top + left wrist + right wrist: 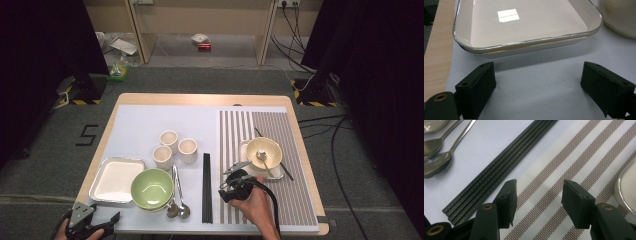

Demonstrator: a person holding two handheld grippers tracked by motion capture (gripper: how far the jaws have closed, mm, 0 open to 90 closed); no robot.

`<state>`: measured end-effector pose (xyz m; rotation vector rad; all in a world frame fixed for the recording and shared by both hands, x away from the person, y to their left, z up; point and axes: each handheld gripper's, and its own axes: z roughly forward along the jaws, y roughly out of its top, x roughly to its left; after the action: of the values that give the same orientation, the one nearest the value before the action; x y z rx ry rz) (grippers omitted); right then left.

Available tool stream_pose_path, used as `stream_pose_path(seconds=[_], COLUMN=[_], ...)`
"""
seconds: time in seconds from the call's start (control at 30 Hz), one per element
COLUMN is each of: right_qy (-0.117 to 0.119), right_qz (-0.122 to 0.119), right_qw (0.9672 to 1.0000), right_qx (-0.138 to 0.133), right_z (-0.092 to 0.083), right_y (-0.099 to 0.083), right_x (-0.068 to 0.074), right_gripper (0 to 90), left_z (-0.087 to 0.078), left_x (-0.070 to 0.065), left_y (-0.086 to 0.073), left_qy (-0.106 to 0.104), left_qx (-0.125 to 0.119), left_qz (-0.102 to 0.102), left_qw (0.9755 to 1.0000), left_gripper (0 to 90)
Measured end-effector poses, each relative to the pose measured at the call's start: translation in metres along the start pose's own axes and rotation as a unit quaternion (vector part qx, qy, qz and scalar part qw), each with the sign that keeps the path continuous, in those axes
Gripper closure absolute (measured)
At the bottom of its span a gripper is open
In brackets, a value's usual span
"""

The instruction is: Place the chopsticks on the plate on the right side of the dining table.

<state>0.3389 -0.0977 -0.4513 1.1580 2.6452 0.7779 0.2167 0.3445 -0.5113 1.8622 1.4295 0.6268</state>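
Right gripper, jaws half open, empty: you hover over striped woven placemat, lower centre, lining up on black chopsticks.

- Your right gripper: jaws in matt black, plastic by the look, with brass-coloured screw heads.
- Chopsticks beside it: matt black, finely ridged along their length.
- Striped placemat: woven cloth, coarse visible weave, dull brown and cream.
- Spoons: polished metal, mirror-bright.
- Your left gripper: same matt black pads, slightly scuffed edges.
- Tray in front of it: glossy cream inside, reflecting a lamp; shiny metallic rim.
- White mat: smooth, matt, faint creases.
- Table: pale wood grain, satin.
- Green bowl and cream bowl: glazed, glossy.
- Three cups: cream, dull sheen.
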Motion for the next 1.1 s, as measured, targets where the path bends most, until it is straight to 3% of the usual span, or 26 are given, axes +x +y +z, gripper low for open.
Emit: stream_pose_path(seconds=[0.87,1.07,1.1], right_qy=[0.003,0.005,0.005], right_qz=[-0.031,-0.021,-0.029], right_qw=[0.9995,0.9996,0.9994], right_qx=[0.012,0.018,0.019], right_z=[0.024,0.027,0.028], right_y=[0.015,0.017,0.017], right_x=[0.019,0.023,0.023], right_gripper=[45.6,45.4,45.5], left_z=[0.000,0.000,0.000], left_x=[0.000,0.000,0.000], left_y=[0.000,0.000,0.000], left_qy=[0.000,0.000,0.000], left_qx=[0.000,0.000,0.000], left_qz=[0.000,0.000,0.000], left_qw=[1.0000,1.0000,1.0000], left_gripper=[11.3,11.3,11.3])
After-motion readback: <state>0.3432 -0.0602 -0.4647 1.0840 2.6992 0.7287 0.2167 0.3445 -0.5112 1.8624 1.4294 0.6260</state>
